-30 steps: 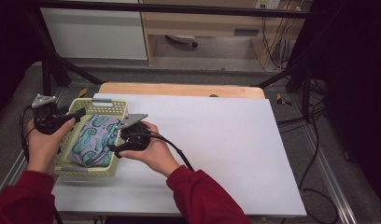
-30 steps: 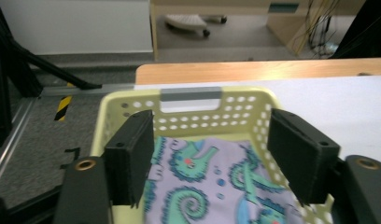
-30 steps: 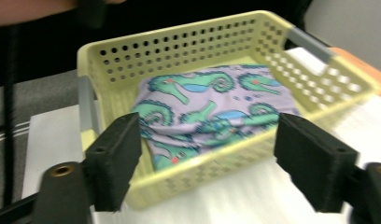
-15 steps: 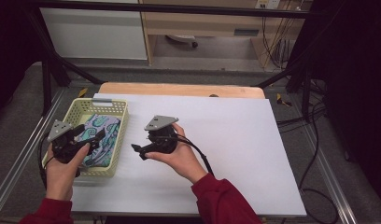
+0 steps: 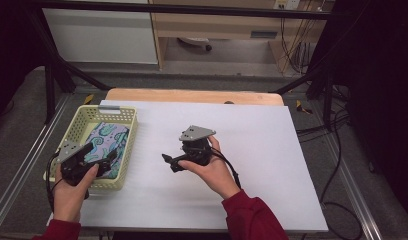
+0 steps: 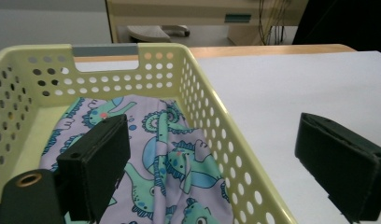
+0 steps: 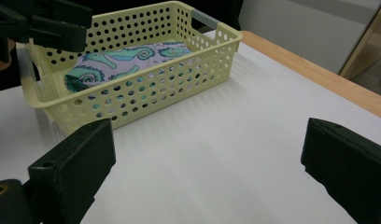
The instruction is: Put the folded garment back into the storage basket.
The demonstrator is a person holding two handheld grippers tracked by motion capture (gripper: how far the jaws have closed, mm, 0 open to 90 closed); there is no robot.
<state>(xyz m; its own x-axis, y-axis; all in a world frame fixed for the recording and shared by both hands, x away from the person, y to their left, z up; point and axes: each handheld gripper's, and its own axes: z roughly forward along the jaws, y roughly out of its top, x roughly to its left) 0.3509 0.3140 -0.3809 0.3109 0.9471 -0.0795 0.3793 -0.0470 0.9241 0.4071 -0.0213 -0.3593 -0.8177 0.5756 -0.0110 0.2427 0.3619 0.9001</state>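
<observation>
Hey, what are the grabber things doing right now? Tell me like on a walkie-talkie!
Left gripper open, straddling the basket wall. Right gripper open, empty, above bare table. Patterned cloth lies in basket. Nothing blocking.

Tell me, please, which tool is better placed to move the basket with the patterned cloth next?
Probably left: the left tool hangs open over the basket rim beside the cloth; the right tool is over bare table.

The basket [image 5: 127, 150] is pale yellow plastic, its walls dotted with rows of round holes, and a grey strip [image 6: 104, 50] marks its far rim. The cloth [image 6: 179, 163] inside is lilac, printed with teal and light-blue seahorse and dinosaur shapes with small pink spots. The table [image 5: 272, 165] is white with a light wood edge [image 5: 192, 95] at the far side. Both tongs, left [image 6: 221, 172] and right [image 7: 212, 172], are black; the right carries a grey plate [image 5: 197, 133]. The sleeves [image 5: 252, 220] are dark red.
</observation>
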